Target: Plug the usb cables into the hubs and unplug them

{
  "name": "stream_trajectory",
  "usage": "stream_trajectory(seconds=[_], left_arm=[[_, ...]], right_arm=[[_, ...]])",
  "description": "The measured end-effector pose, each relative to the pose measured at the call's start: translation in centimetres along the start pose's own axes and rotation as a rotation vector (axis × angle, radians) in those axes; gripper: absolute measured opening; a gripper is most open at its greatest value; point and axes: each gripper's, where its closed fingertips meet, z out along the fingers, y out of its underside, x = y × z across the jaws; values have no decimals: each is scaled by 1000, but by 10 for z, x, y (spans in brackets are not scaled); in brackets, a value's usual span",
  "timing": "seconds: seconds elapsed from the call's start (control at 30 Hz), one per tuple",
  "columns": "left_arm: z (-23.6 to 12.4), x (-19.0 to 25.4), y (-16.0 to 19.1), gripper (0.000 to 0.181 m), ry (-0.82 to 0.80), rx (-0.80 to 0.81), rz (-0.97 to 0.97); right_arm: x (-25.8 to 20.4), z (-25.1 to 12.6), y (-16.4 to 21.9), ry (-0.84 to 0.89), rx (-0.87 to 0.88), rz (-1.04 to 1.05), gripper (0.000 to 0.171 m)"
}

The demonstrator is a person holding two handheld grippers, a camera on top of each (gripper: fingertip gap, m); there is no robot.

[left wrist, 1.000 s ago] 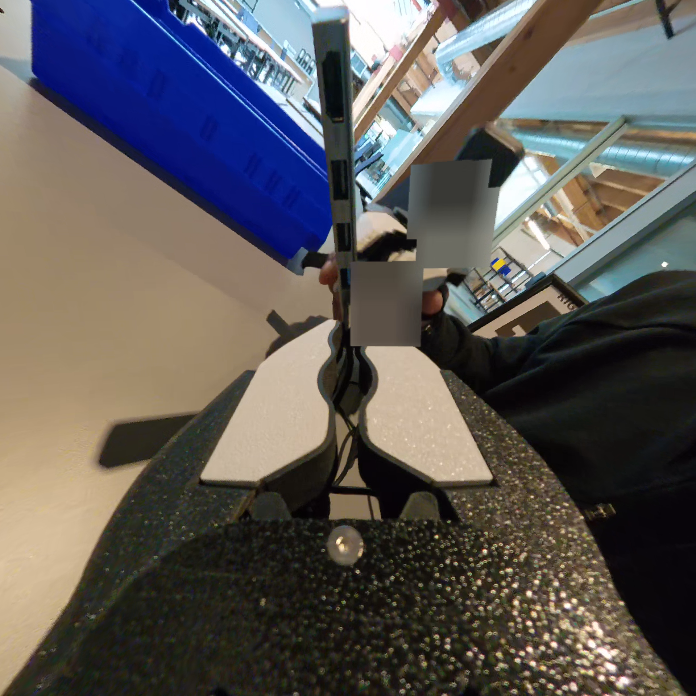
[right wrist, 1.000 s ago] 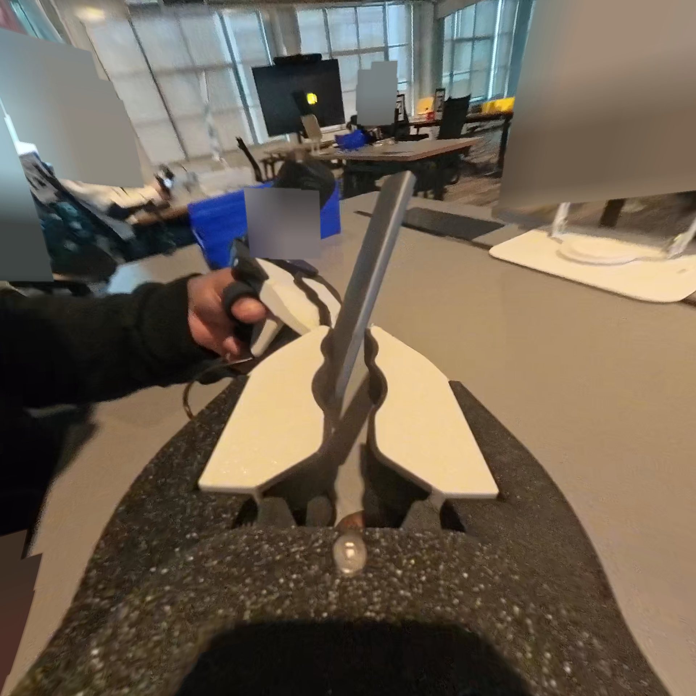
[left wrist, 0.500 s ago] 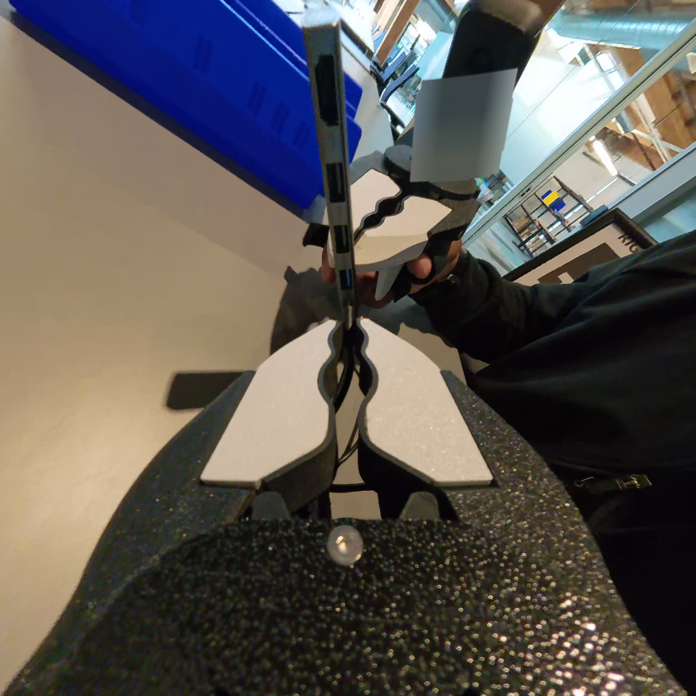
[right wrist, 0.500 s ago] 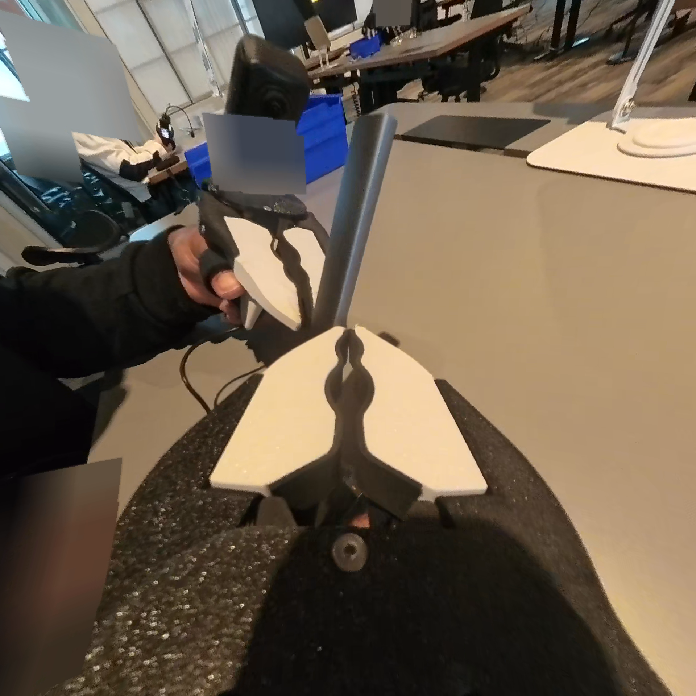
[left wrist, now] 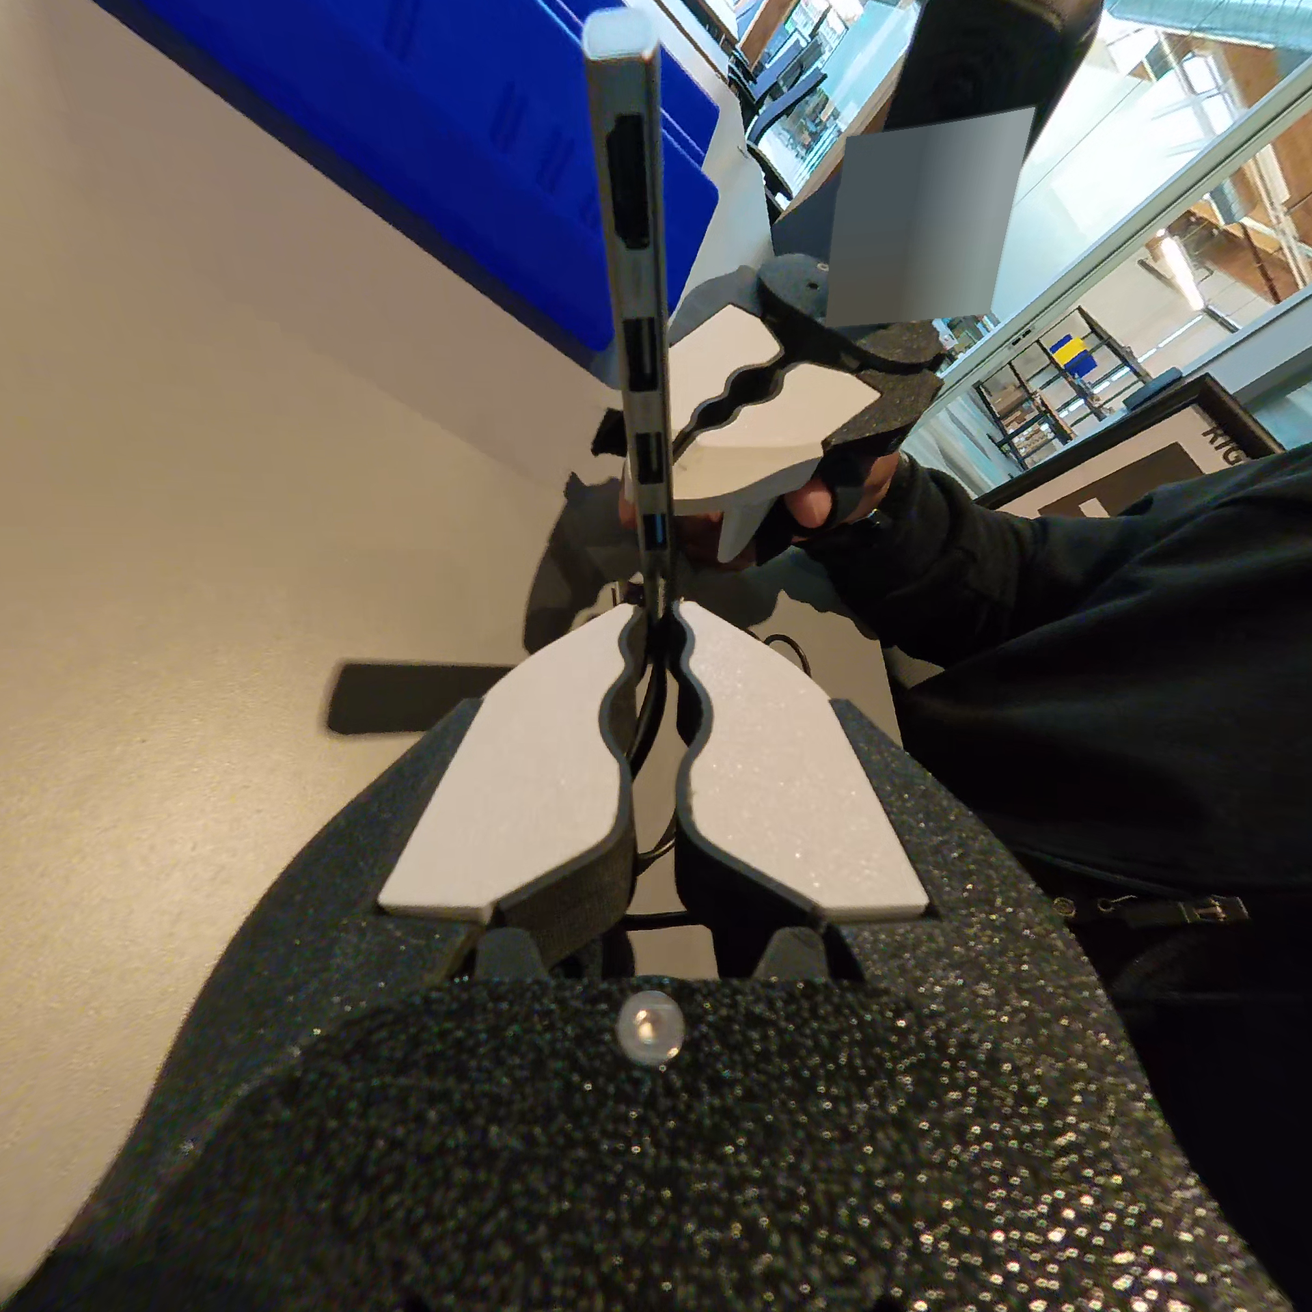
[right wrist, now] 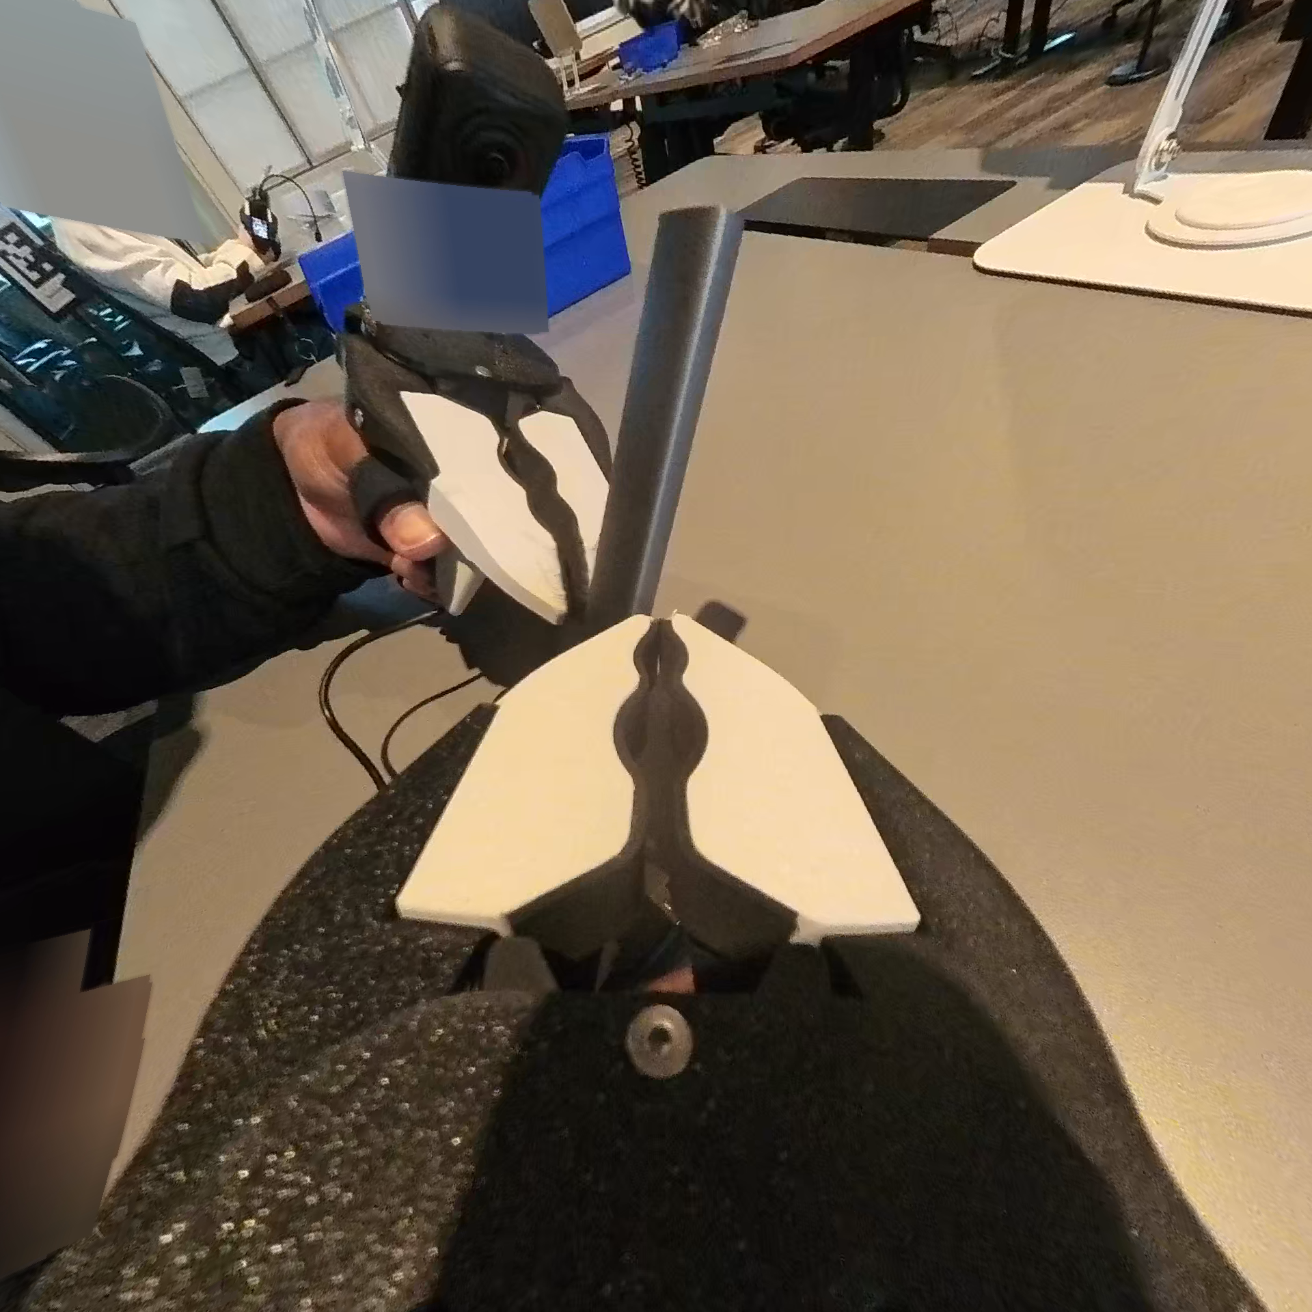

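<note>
1. The left gripper [left wrist: 657,618] pinches the bottom end of the grey hub [left wrist: 634,284], which sticks straight up past its fingertips.
2. The right gripper [right wrist: 660,621] is squeezed together and holds nothing; the hub [right wrist: 667,397] stands just ahead of it.
3. The hub's holes look empty, so I think plugging in is yet to come.
4. A black cable [left wrist: 649,717] hangs between the left fingers.

Beige surface [left wrist: 213,568] under and left of the left claw. Blue bin [left wrist: 461,128] ahead-left of it, resting on the surface; dark flat strip [left wrist: 397,699] just left of it. From the right claw: white base plate [right wrist: 1136,241] far ahead-right, dark mat [right wrist: 880,206] ahead, blue bin [right wrist: 582,213] ahead-left, dark desks [right wrist: 745,57] in the background beyond.
</note>
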Motion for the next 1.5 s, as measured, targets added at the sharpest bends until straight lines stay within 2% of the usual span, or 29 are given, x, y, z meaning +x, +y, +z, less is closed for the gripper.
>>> stream_trajectory(seconds=[0.57, 0.73, 0.77, 0.83, 0.9, 0.97, 1.13, 1.5], left_arm=[[0, -3, 0, 5, -3, 8, -11], [-3, 3, -6, 5, 48, 52, -7], [-4, 4, -7, 5, 62, 56, 2], [-6, 7, -7, 5, 84, 49, 24], [-7, 10, -7, 5, 95, 48, 49], [-7, 11, -5, 5, 100, 32, 73], [-1, 14, 1, 5, 102, -9, 108], [0, 9, 19, 5, 52, -140, 100]], right_arm=[[2, 1, 1, 30, -2, -3, 0], [2, -4, -6, -65, 45, 110, 0], [1, -6, -8, -103, 58, 153, 7], [-6, -10, -12, -227, 76, 244, 12], [-14, -13, -11, -329, 54, 290, 18], [-17, -13, -8, -362, 24, 290, 18], [-28, -4, 6, -370, -78, 224, 10], [-35, 3, 31, -376, -256, 193, 9]])
